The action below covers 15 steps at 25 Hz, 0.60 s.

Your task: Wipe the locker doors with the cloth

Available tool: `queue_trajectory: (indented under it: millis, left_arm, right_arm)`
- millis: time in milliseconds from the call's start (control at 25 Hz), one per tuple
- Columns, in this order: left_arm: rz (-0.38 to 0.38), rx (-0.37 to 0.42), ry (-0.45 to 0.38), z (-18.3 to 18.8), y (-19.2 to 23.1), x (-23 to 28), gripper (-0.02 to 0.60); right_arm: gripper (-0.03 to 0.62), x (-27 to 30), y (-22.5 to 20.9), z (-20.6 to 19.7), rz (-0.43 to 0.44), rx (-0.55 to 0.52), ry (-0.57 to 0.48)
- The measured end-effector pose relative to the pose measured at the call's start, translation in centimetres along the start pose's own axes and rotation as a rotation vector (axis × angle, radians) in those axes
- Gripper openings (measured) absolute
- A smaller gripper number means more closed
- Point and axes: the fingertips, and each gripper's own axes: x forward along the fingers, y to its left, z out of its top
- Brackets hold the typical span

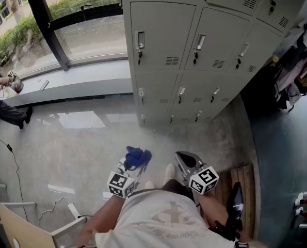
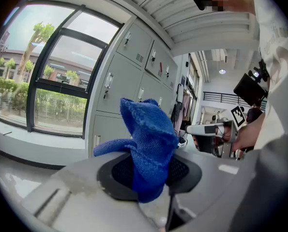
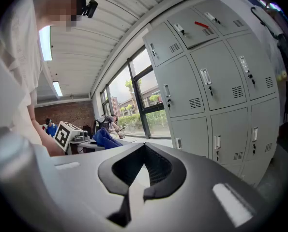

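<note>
A bank of grey lockers (image 1: 194,50) stands ahead, its doors all closed; it also shows as lockers (image 2: 129,81) and lockers (image 3: 216,95) in the gripper views. My left gripper (image 1: 134,164) is low, near the person's knees and well short of the lockers. It is shut on a crumpled blue cloth (image 1: 138,156), which bulges up between the jaws as the cloth (image 2: 148,149). My right gripper (image 1: 184,158) is level with it on the right. Its jaws (image 3: 143,151) are shut with nothing between them.
A large window (image 1: 81,19) with a low sill fills the left. A seated person (image 1: 1,105) is at the far left. Bags and clothes (image 1: 297,71) hang at the right. A wooden pallet (image 1: 241,190) lies by the right foot, a power strip and cable (image 1: 70,208) at the lower left.
</note>
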Motion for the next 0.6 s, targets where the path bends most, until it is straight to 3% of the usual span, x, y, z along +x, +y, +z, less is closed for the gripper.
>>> queue_trajectory:
  millis: [280,600]
  left_arm:
    - [-0.074,0.021,-0.047,3.4,-3.2,6.4,0.124]
    - [-0.010,0.046,-0.033,6.7,-2.2,13.9,0.124]
  right_arm:
    - [0.006,1.6,-5.2,1.2,0.030,-0.065,0.052]
    - [0.008,3.3,-13.4,4.7,0.031,-0.057,0.036]
